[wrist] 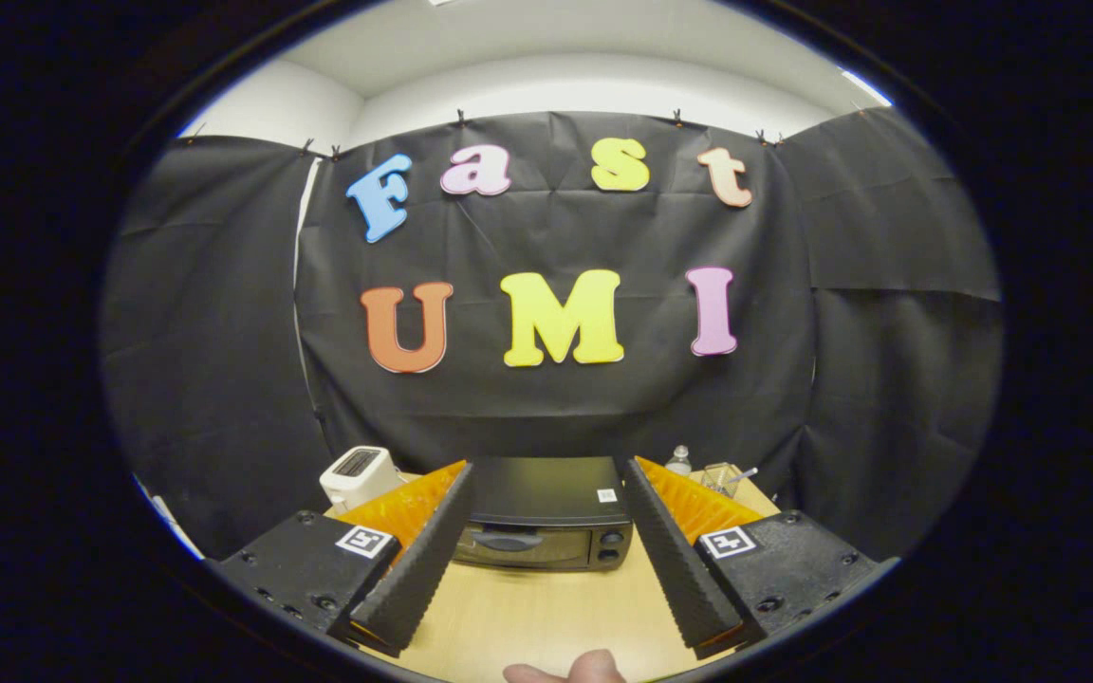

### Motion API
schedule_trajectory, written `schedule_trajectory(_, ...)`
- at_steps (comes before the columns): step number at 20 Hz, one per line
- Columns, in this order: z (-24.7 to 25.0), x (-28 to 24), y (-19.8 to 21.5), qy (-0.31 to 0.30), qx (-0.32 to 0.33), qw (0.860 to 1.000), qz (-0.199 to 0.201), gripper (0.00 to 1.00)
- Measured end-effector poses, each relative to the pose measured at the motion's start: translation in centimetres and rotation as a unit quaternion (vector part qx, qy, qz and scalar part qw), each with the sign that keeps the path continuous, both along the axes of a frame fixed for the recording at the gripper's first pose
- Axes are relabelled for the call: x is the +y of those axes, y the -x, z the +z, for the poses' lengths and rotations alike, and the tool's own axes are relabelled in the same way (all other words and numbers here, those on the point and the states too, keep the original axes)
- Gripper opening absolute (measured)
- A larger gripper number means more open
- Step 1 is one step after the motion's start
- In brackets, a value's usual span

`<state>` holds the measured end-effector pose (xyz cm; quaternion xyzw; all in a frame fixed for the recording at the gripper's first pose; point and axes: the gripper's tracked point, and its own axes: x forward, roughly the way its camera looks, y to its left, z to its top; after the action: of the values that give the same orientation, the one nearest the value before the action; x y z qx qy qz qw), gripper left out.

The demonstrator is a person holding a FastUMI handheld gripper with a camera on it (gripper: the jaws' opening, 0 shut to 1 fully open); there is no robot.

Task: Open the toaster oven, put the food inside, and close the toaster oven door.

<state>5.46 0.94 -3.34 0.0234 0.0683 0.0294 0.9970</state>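
Observation:
A black toaster oven (546, 512) stands on the light wooden table (546, 607), its door shut and the handle (507, 541) across the front. Two knobs sit at its right side. My gripper (546, 493) is open, held well back from the oven and above the table, and the oven appears between the two fingers (423, 560) with nothing held. I cannot pick out the food.
A white pop-up toaster (357, 474) stands left of the oven. A small bottle (679, 460) and a clear container (722, 477) sit at the back right of the table. A fingertip (575, 669) of a person shows below the fingers.

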Motion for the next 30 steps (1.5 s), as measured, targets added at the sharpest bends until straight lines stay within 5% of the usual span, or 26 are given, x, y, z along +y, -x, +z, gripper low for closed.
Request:
schedule_trajectory(16,-12.6,5.4,-14.2,0.011,0.100,0.995,0.029,1.00)
schedule_trajectory(21,-19.2,6.2,-16.5,0.018,0.152,0.988,0.025,1.00)
schedule_trajectory(30,-23.7,7.0,-19.9,0.016,0.191,0.981,0.009,1.00)
